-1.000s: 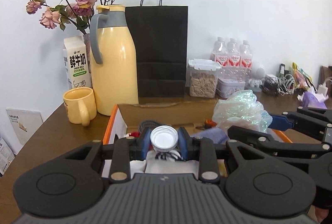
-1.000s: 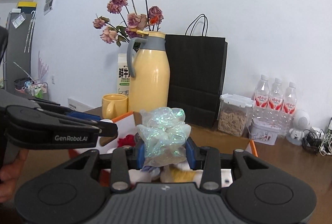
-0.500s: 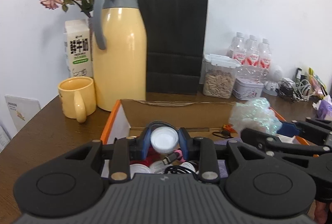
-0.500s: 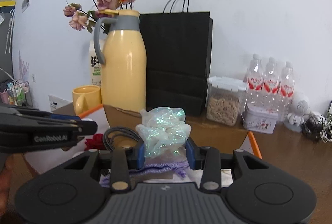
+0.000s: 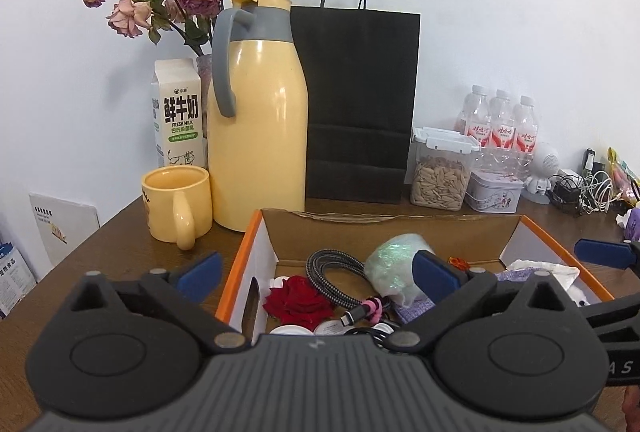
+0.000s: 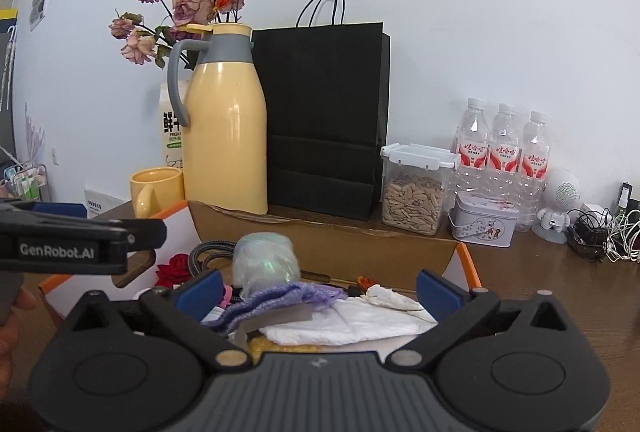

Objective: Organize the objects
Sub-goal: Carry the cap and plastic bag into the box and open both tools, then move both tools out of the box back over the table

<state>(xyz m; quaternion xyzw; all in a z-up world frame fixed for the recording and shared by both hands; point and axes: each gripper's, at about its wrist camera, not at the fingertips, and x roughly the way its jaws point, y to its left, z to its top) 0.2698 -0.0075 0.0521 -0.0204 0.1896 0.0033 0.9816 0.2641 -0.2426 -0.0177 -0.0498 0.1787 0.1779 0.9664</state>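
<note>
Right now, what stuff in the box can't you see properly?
- White round lids, left wrist view: cut off by the left gripper body, count unclear.
- Yellow thing, right wrist view: under the white cloth and right gripper body, unidentifiable.
- Small orange item, left wrist view: too small to name.
- Box floor: mostly covered.
</note>
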